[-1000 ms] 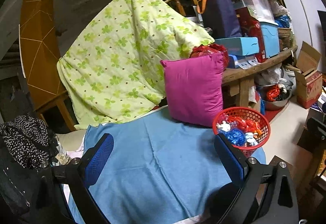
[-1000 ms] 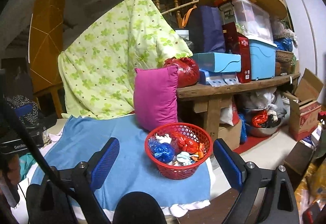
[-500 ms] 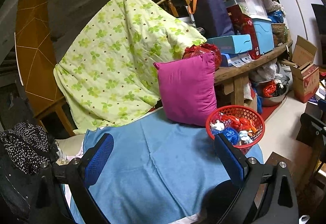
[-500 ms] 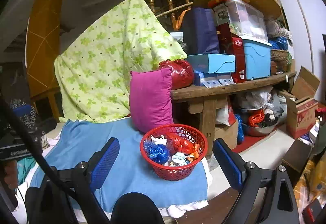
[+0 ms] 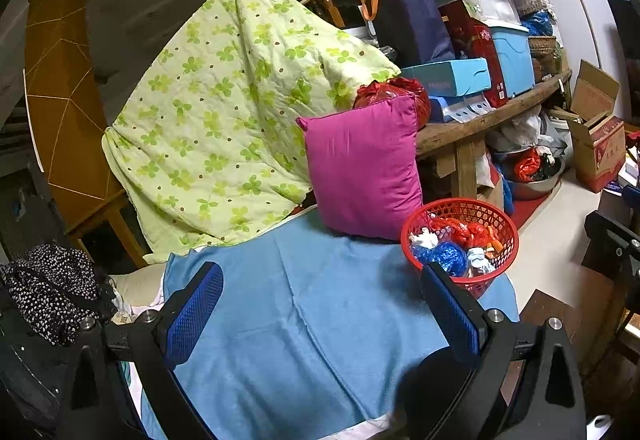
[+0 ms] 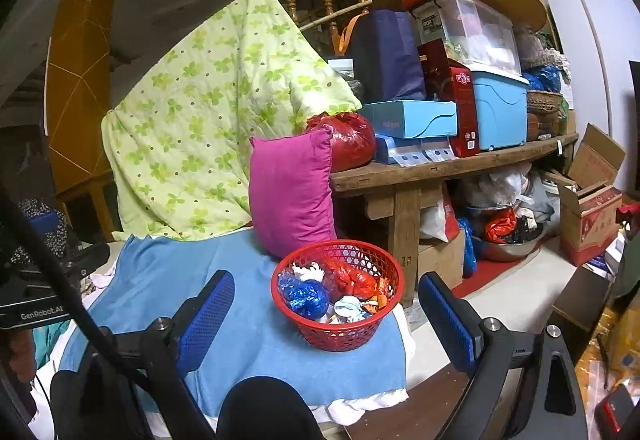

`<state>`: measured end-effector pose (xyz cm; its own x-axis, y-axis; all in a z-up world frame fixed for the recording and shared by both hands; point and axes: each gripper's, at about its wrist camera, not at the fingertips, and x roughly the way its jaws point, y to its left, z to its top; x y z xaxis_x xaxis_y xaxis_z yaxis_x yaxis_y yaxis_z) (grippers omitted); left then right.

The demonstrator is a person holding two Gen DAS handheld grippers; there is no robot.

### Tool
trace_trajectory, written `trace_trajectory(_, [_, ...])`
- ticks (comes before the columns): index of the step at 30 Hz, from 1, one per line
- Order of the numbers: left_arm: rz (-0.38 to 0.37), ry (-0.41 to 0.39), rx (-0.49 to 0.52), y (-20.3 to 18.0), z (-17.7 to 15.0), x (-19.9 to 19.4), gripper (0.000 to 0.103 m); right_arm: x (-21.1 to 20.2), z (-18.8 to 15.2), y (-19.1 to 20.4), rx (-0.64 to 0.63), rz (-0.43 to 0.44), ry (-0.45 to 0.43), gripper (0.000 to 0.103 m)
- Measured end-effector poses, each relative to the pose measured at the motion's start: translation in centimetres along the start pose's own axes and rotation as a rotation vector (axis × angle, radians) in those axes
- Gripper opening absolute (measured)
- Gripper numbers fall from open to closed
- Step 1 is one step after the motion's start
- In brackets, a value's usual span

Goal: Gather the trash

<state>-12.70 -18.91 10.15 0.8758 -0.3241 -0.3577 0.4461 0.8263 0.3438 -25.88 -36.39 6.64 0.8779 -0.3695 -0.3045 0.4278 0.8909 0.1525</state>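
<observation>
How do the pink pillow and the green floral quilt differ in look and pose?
The pink pillow is plain magenta; the green floral quilt is pale green with a clover print. The pillow stands plump and upright on the blue cloth; the quilt hangs draped and spread, far larger. Both are soft fabric.

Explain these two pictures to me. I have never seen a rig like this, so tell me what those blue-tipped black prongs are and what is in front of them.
No robot here: a person holds a two-finger gripper in each hand, each with a fisheye camera looking along its fingers. One picture is from the left gripper, the other from the right gripper. Both are open and hold nothing. Ahead lies a blue cloth; on it stands a red basket holding crumpled trash. A pink pillow stands behind the basket, beside a cluttered wooden bench.
</observation>
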Motion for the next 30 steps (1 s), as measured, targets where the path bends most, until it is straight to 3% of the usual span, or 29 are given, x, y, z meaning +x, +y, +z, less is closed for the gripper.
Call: trace_trajectory(30, [-0.03, 0.026, 0.047, -1.4, -0.7, 0.7, 0.099, 0.2, -0.1, 0.1, 0.006, -0.017, 0.006, 0.095])
